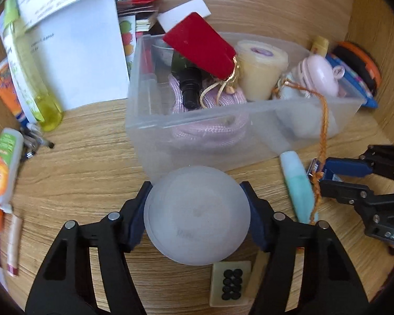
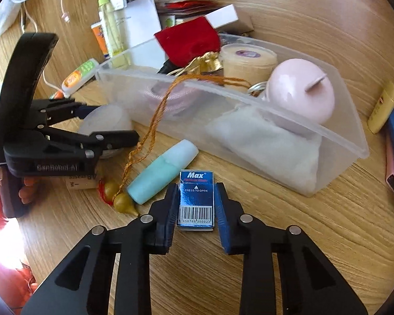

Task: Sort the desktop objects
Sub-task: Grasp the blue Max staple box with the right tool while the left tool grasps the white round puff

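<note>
My left gripper (image 1: 197,194) is shut on a frosted round container (image 1: 197,215), held just in front of the clear plastic bin (image 1: 197,123); it also shows in the right wrist view (image 2: 107,120). My right gripper (image 2: 196,191) has its blue pads on both sides of a small blue "Max" box (image 2: 196,199) lying on the wooden desk. The right gripper also shows at the right of the left wrist view (image 1: 320,173). The bin (image 2: 341,144) holds a red pouch (image 1: 202,44), pink rope, a cream jar (image 1: 261,65) and a pink round case (image 2: 302,92).
A mint green tube (image 2: 162,176) and an orange cord with gold gourd charms (image 2: 123,199) lie left of the blue box. A tile with black dots (image 1: 231,283) lies under the left gripper. Papers, bottles and tubes (image 1: 31,60) crowd the desk's left side.
</note>
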### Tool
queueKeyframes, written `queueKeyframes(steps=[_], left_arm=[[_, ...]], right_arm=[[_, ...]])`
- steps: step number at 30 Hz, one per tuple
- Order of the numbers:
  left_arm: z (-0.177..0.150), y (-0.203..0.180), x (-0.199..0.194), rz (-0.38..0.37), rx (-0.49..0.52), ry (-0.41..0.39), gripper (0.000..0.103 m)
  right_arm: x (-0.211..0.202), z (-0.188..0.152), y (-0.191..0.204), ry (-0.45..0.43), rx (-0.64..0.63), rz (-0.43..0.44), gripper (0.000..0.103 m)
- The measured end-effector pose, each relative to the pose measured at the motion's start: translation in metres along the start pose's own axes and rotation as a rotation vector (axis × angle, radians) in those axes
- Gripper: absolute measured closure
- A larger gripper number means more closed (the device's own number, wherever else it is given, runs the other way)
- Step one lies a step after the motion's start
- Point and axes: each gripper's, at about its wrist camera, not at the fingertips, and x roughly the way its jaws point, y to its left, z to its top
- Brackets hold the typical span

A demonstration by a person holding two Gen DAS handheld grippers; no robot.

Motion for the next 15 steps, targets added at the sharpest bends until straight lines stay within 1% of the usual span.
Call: queueKeyframes(steps=[5,10,13,15], left_arm=[[-0.006,0.003,-0.016,0.0,-0.021,-0.064,0.038],[-0.014,0.012,-0.031,0.003,-0.068,-0.106,0.038],[-0.016,0.014,-0.037,-0.018,-0.09,-0.123,0.038],[-0.024,0.016,-0.048,-0.015,-0.11,-0.14,0.038]], right_arm=[[-0.009,-0.003,-0.004,-0.037,0.026,-0.015,0.078],[-0.019,-0.004,-0.005,-0.07,0.044,-0.014,0.078],[-0.026,-0.004,-0.007,-0.101,0.054,-0.016,0.078],[-0.032,-0.005,-0.007,-0.119,0.069,-0.009,0.078]])
